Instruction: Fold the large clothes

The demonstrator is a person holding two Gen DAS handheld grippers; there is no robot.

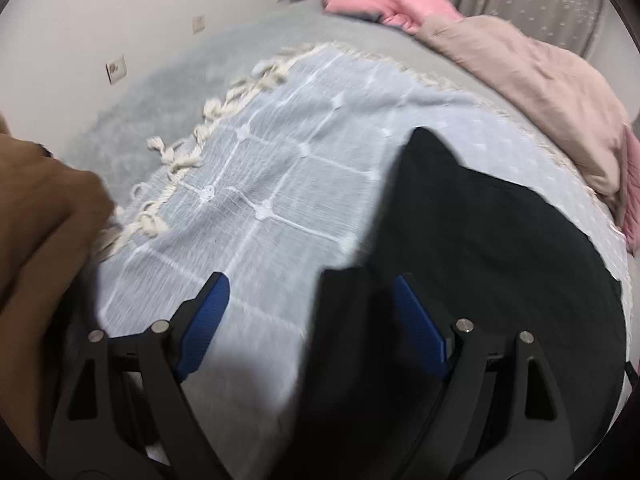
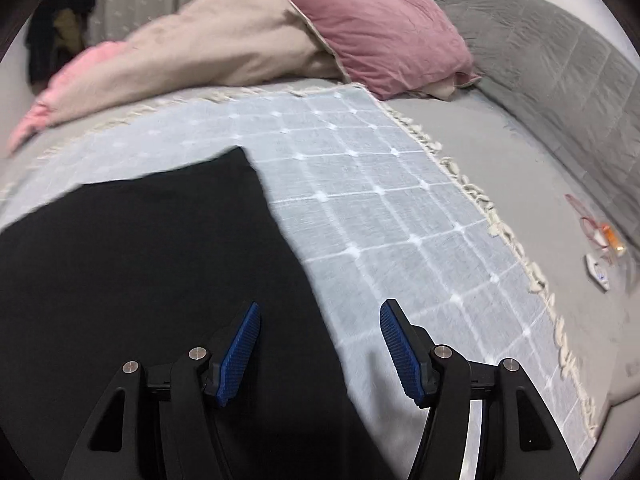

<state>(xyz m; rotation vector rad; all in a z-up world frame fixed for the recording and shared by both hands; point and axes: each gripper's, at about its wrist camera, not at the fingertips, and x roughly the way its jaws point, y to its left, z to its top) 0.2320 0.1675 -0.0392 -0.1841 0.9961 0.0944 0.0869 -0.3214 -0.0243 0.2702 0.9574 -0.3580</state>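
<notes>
Both tongs spread wide, nothing pinched. Left gripper (image 1: 308, 296) hovering over the near edge of the black garment (image 1: 480, 248), with a flap of that dark cloth poking up between the pads; right gripper (image 2: 320, 320) straddling the garment's right-hand edge (image 2: 132, 248), left pad over black, right pad over the throw. Garment lying mostly flat on the pale blue checked throw (image 2: 380, 200), filling the 6 to 9 o'clock part of the right view, one corner pointing toward 12. Looks soft, limp and light, probably a knit, so likely to sag and drag rather than hold a crease; best bet seems grabbing that far pointed corner and a near corner, pinching only the black layer and not the throw underneath. Tassel fringe (image 1: 180, 160) out around 10 o'clock in the left view, brown cloth (image 1: 36, 216) at 9. Farther back, beige duvet (image 2: 224, 36) and pink pillow (image 2: 380, 36) near 12, grey headboard (image 2: 560, 72) at 2.
</notes>
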